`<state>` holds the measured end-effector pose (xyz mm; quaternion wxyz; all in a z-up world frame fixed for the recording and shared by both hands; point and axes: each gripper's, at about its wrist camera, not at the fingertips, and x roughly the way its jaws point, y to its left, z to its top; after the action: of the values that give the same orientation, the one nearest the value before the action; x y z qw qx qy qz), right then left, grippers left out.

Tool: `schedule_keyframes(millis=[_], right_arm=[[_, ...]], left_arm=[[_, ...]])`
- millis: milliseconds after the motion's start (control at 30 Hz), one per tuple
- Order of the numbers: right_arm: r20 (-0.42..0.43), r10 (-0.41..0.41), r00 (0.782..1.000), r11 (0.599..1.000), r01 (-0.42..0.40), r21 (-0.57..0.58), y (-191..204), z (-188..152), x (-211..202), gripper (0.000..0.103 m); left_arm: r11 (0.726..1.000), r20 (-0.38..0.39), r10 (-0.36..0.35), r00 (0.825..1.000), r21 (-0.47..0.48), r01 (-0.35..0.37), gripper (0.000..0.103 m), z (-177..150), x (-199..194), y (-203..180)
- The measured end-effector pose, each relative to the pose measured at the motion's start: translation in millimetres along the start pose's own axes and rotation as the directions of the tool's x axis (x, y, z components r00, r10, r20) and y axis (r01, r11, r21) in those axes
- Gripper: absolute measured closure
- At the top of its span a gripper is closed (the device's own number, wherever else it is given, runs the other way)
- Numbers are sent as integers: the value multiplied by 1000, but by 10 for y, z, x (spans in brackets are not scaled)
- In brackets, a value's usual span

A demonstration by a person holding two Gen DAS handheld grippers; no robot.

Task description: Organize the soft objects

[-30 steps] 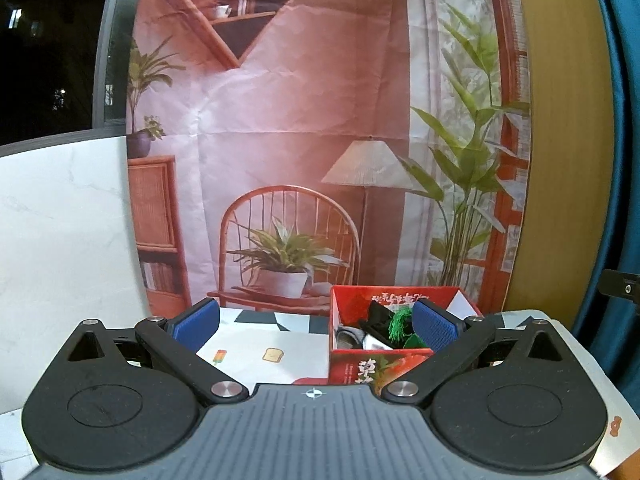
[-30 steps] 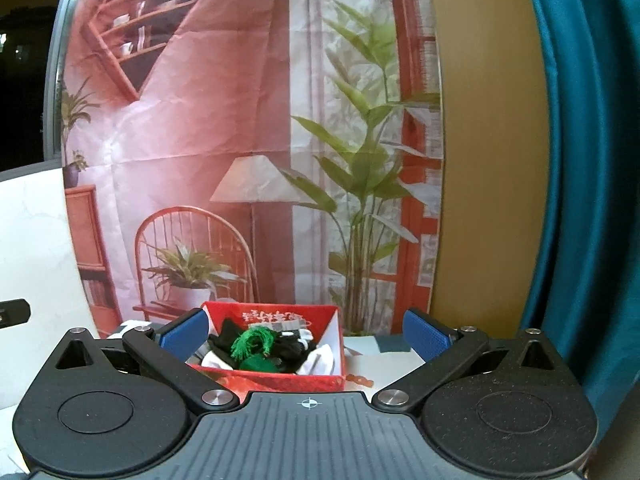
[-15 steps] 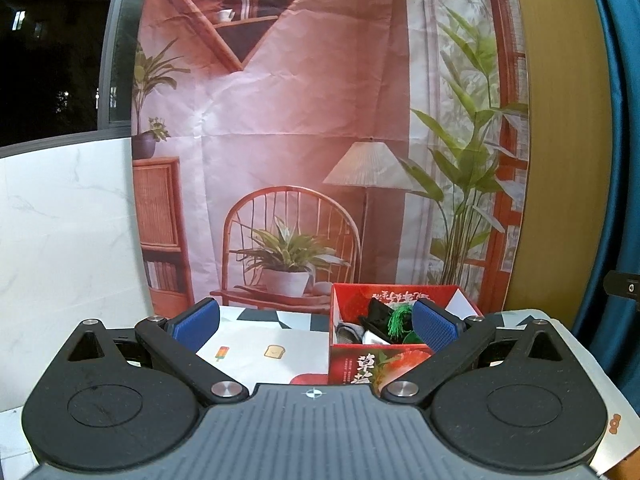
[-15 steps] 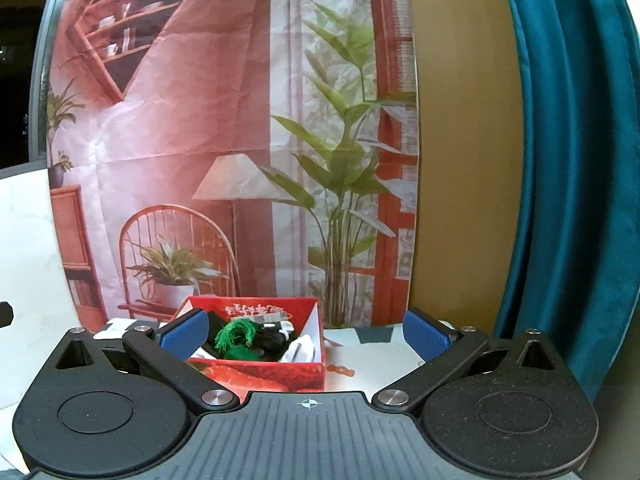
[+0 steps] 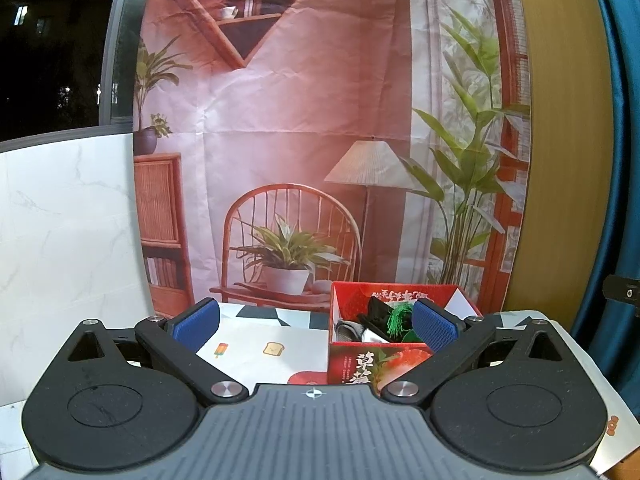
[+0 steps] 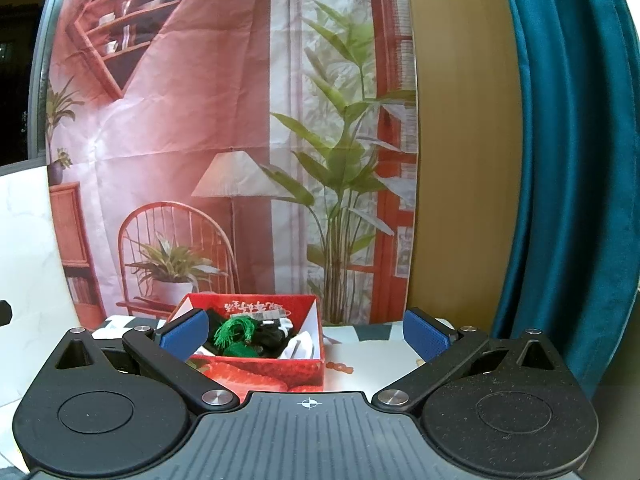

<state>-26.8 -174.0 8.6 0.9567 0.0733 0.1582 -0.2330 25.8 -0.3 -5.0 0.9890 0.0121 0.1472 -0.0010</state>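
A red strawberry-print box (image 5: 374,364) stands on the table and also shows in the right wrist view (image 6: 264,372). It holds several soft items, among them a green tassel (image 5: 398,318) (image 6: 236,328) and black and white pieces. My left gripper (image 5: 316,326) is open and empty, held back from the box, which sits to its right. My right gripper (image 6: 306,332) is open and empty, with the box to its left.
A white printed mat (image 5: 264,352) covers the table. A printed room backdrop (image 5: 320,140) hangs behind. A white marble panel (image 5: 60,240) stands at the left, a teal curtain (image 6: 560,180) at the right.
The right gripper has swung to the right, so the box has shifted left in its view. The left gripper has barely moved.
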Motion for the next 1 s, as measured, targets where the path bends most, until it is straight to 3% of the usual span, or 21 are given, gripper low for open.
schedule_keyframes(millis=[1000], right_arm=[[-7, 1, 1000, 1000, -1, 2, -22, 11, 35, 0]], left_arm=[[1000, -11, -21, 1000, -8, 21, 0, -26, 9, 13]])
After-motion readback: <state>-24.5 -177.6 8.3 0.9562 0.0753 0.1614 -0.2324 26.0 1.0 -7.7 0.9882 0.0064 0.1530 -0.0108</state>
